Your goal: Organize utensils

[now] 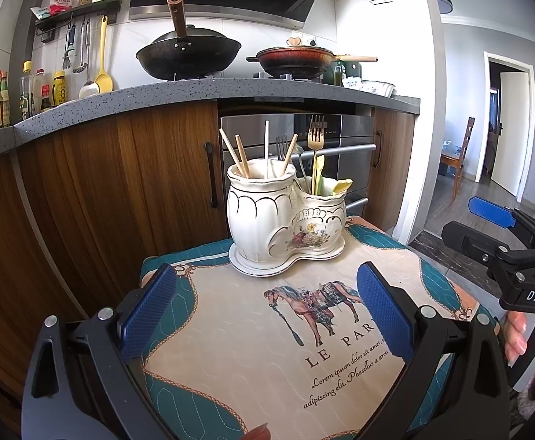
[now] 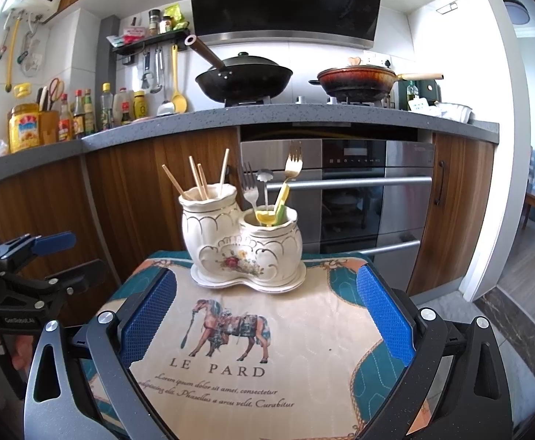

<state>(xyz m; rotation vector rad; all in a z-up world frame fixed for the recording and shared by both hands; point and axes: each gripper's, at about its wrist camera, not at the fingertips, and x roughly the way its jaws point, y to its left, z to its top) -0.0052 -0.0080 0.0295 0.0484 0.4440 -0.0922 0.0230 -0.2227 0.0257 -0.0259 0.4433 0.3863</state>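
A white ceramic double-pot utensil holder (image 1: pixel 282 227) (image 2: pixel 243 247) stands at the far end of a horse-print mat (image 1: pixel 267 359) (image 2: pixel 267 359). Its taller pot holds several chopsticks (image 1: pixel 243 157) (image 2: pixel 197 179). Its lower pot holds a gold fork (image 1: pixel 315 135) (image 2: pixel 293 163), a silver fork (image 2: pixel 249 189) and yellow-green pieces (image 1: pixel 318 176) (image 2: pixel 278 207). My left gripper (image 1: pixel 267 315) hovers open over the mat's near half, holding nothing. My right gripper (image 2: pixel 267 315) is likewise open and empty, and it shows at the right edge of the left wrist view (image 1: pixel 498 234).
Behind the mat run wooden cabinets (image 1: pixel 120 183), a steel oven (image 2: pixel 359 190) and a grey counter (image 2: pixel 267 117) carrying a black wok (image 1: pixel 188 53), a red pan (image 1: pixel 296 58) and sauce bottles (image 2: pixel 84 113). A doorway with a chair (image 1: pixel 463 157) opens at right. A person's hand (image 1: pixel 531 333) grips the right handle.
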